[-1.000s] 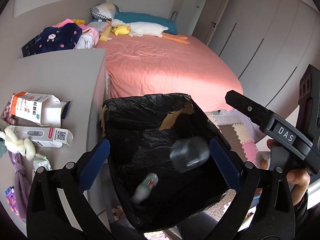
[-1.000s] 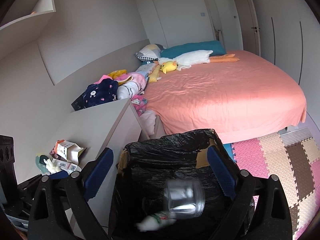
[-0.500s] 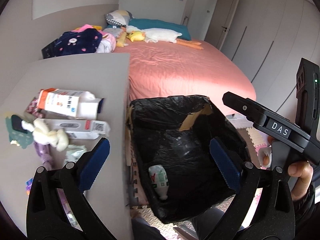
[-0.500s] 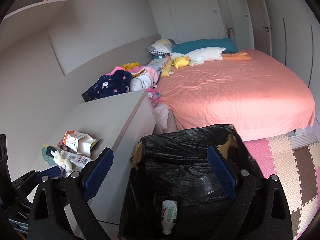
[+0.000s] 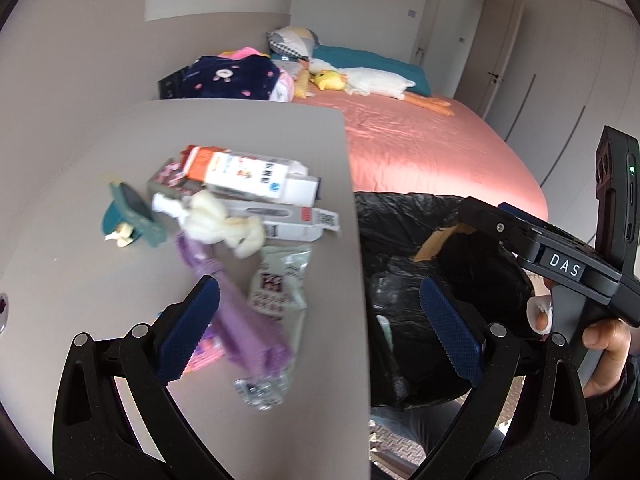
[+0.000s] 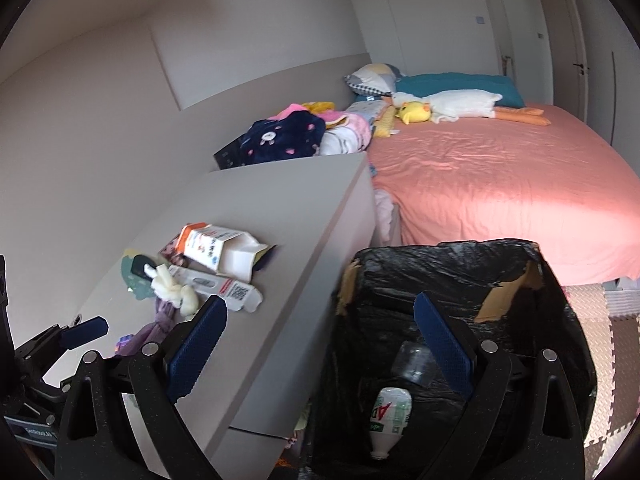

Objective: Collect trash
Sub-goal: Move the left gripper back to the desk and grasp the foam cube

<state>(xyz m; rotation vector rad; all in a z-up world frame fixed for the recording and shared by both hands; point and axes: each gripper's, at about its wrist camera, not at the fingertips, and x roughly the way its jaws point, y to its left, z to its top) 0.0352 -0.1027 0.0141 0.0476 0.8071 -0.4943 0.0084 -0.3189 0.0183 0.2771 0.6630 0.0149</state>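
A cardboard bin lined with a black bag (image 6: 460, 280) (image 5: 400, 216) stands beside a grey cabinet (image 5: 260, 140) (image 6: 288, 208). In it lie a white bottle (image 6: 388, 416) and a clear plastic cup (image 6: 414, 360). On the cabinet top lie an orange-and-white carton (image 5: 248, 174) (image 6: 212, 248), a long white box (image 5: 288, 222) (image 6: 216, 284), a white wad (image 5: 218, 222), a purple wrapper (image 5: 236, 316) and a clear packet (image 5: 280, 280). My left gripper (image 5: 320, 324) is open and empty over the cabinet's edge. My right gripper (image 6: 320, 340) is open and empty above the bin's left rim.
A bed with a pink sheet (image 6: 500, 184) lies behind the bin, with pillows, a plush duck (image 6: 414, 112) and piled clothes (image 6: 288, 136) at its head. Foam floor mats (image 6: 616, 320) lie at the right. Wardrobe doors line the right wall.
The cup and bottle have dropped and settled in the bin. Both grippers have swung left, the left one from over the bin to over the cabinet top's trash.
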